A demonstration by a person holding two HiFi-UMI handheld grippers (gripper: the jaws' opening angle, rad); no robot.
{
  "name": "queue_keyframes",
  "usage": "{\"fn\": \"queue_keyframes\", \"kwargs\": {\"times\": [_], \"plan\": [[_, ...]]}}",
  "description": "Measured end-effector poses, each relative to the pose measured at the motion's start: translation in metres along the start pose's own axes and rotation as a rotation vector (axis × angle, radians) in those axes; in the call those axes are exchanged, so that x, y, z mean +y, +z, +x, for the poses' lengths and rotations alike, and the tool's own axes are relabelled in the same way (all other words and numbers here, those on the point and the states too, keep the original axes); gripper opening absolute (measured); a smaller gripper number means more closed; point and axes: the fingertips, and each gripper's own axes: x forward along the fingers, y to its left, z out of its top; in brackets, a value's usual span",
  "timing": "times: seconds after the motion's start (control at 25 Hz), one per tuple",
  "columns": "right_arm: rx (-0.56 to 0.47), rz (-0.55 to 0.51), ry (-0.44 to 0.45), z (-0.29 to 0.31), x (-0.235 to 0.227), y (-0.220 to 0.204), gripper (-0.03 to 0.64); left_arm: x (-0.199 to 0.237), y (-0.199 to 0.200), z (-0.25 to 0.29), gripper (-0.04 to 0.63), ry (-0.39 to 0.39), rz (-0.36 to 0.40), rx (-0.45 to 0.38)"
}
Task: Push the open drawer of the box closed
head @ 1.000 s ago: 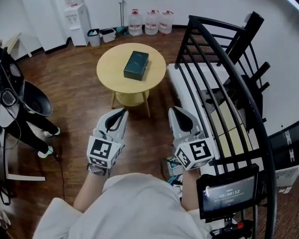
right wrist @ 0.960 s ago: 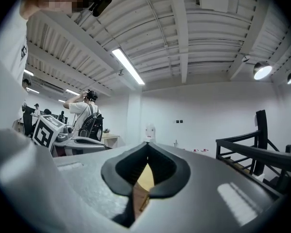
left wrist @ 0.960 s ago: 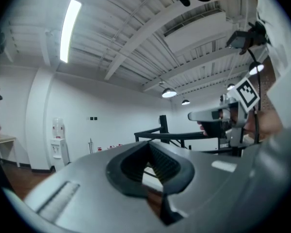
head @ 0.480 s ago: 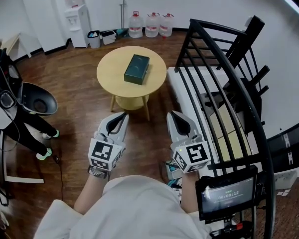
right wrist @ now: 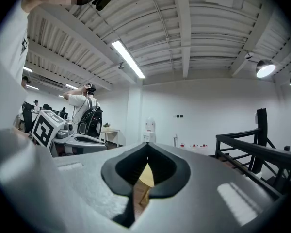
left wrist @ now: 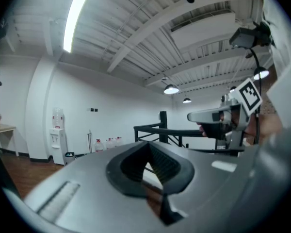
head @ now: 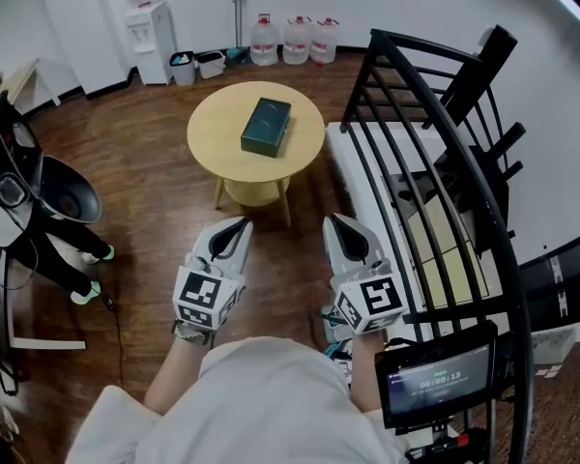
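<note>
A dark green box (head: 266,127) lies on the round yellow table (head: 222,143) across the wooden floor from me. From here I cannot make out its drawer. My left gripper (head: 243,222) and right gripper (head: 331,219) are held side by side in the air, short of the table and pointing toward it. Both are shut with nothing in them. In the left gripper view the closed jaws (left wrist: 146,144) face the room, with the right gripper (left wrist: 218,118) off to the side. Below the shut right gripper (right wrist: 146,145), a sliver of the yellow table (right wrist: 146,176) shows.
A black metal railing (head: 435,162) runs along the right over a white platform (head: 362,167). Water bottles (head: 295,39) and a dispenser (head: 147,27) stand at the far wall. A person in dark clothes (head: 39,230) is at the left. A small screen (head: 435,383) sits by my right arm.
Both grippers stay shut and keep their place; only the head view shifts slightly.
</note>
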Motion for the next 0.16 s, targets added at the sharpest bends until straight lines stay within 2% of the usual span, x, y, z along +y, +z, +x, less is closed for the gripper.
{"fn": "queue_keyframes", "kwargs": {"times": [0.16], "plan": [[-0.005, 0.0, 0.005, -0.0013, 0.0008, 0.0002, 0.002, -0.0021, 0.0002, -0.001, 0.006, 0.003, -0.005, 0.001]]}}
